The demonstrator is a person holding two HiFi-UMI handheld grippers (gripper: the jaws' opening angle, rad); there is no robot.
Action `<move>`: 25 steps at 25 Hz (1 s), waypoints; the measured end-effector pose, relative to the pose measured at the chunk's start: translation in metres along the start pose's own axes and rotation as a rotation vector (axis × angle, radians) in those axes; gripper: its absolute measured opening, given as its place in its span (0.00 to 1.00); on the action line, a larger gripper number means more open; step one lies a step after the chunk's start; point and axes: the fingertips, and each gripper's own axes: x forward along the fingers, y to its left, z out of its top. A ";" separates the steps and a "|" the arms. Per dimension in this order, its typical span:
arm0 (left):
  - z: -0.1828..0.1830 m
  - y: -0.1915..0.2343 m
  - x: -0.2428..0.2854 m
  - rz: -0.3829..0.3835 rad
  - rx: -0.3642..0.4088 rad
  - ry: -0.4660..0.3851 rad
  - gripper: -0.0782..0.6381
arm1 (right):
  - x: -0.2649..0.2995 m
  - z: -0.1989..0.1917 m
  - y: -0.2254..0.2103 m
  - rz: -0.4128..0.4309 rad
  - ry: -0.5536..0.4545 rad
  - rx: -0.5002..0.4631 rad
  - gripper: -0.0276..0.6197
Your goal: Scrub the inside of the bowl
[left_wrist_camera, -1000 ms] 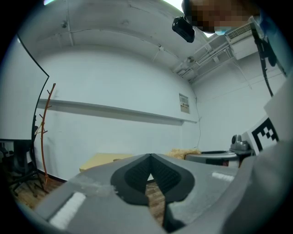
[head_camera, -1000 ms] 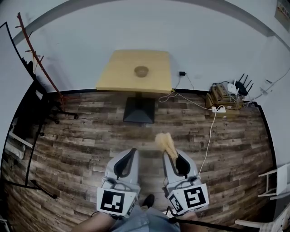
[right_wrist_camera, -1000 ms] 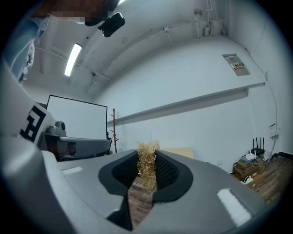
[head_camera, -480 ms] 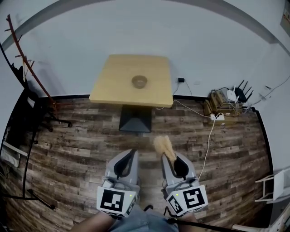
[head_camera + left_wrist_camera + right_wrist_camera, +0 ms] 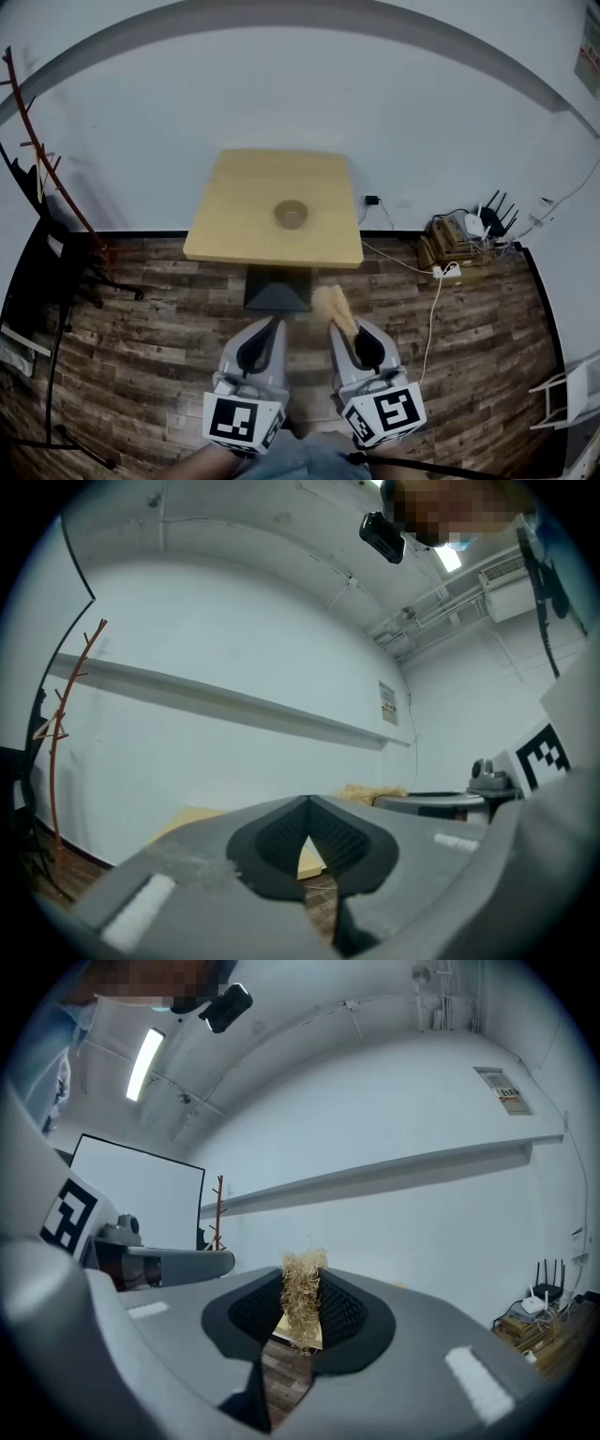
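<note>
Straw-coloured scrubber (image 5: 333, 305) clamped in right gripper (image 5: 349, 330); left gripper (image 5: 270, 326) closed, empty; bowl (image 5: 292, 214) on table (image 5: 234, 234), well ahead.

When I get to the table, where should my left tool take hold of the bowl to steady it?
Probably the rim's left side, from above, one jaw inside and one outside. The bowl sits upright, open-topped, alone on the table, so its wall is the graspable edge. The left tool is shut; open it first.
</note>
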 end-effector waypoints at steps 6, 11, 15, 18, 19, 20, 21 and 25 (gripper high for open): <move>-0.005 0.014 0.021 -0.008 -0.012 0.006 0.14 | 0.020 -0.002 -0.010 -0.011 0.008 -0.006 0.18; -0.024 0.012 0.051 -0.027 -0.031 0.047 0.14 | 0.038 -0.007 -0.034 -0.025 0.022 -0.002 0.18; -0.043 0.010 0.089 -0.027 -0.032 0.094 0.14 | 0.058 -0.022 -0.068 -0.025 0.046 0.018 0.18; -0.047 0.019 0.123 -0.007 -0.025 0.116 0.14 | 0.086 -0.032 -0.095 -0.004 0.067 0.049 0.18; -0.047 0.023 0.134 0.003 -0.022 0.122 0.14 | 0.096 -0.033 -0.103 0.007 0.072 0.056 0.18; -0.048 0.026 0.146 0.013 -0.021 0.127 0.14 | 0.106 -0.034 -0.111 0.018 0.075 0.061 0.18; -0.049 0.029 0.158 0.021 -0.023 0.131 0.14 | 0.116 -0.035 -0.119 0.028 0.076 0.067 0.18; -0.048 0.033 0.195 0.053 -0.011 0.139 0.14 | 0.146 -0.037 -0.151 0.066 0.075 0.093 0.18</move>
